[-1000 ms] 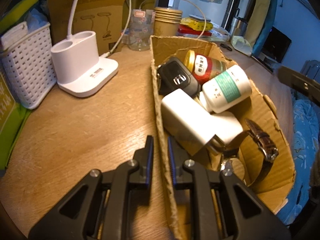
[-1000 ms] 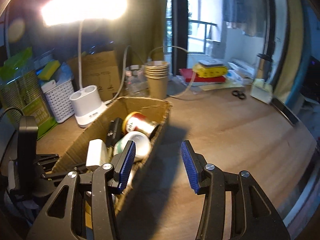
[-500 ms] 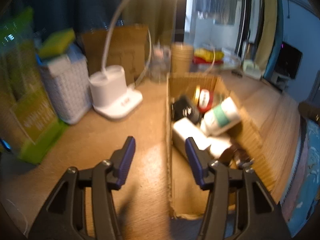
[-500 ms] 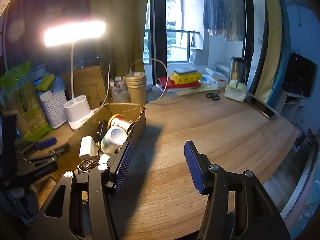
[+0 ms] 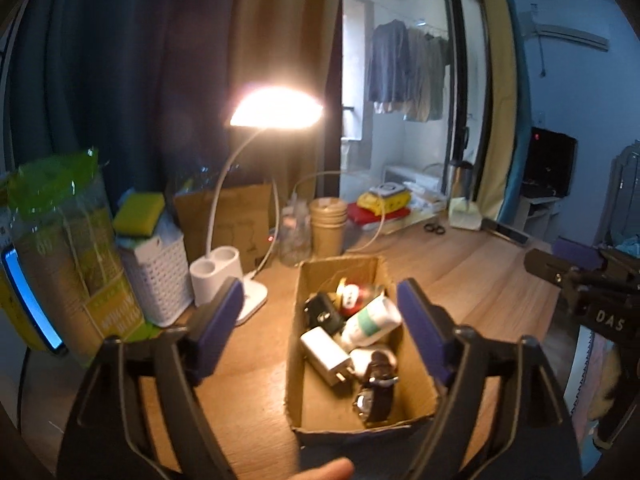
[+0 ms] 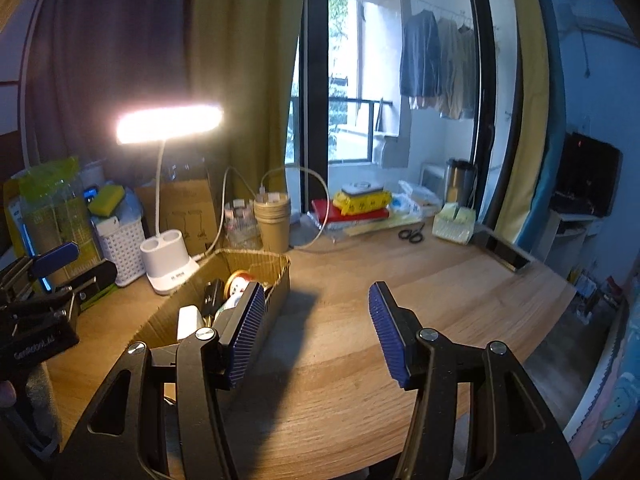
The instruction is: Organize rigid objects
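Observation:
A low cardboard box (image 5: 416,390) (image 6: 276,270) stands on the wooden desk. Inside lie a white charger (image 5: 324,350), a white bottle with a green label (image 5: 370,320), a red-labelled jar (image 5: 354,294), a black case (image 5: 322,308) and a wristwatch (image 5: 374,394). My left gripper (image 5: 320,312) hovers above and in front of the box, its jaws opening wide with nothing between them. My right gripper (image 6: 316,320) hangs to the right of the box over bare desk, open and empty. Each gripper shows at the edge of the other's view.
A lit white desk lamp (image 5: 218,276) (image 6: 168,270), a white basket (image 5: 158,280), green packets (image 5: 72,248), stacked paper cups (image 5: 328,228) and a glass jar (image 5: 294,238) crowd the back left. Scissors (image 6: 412,234), books and a cable lie at the back.
My left gripper let go of the box's left wall, spread its jaws wide and rose back. My right gripper also pulled up and away from the box, jaws slightly wider.

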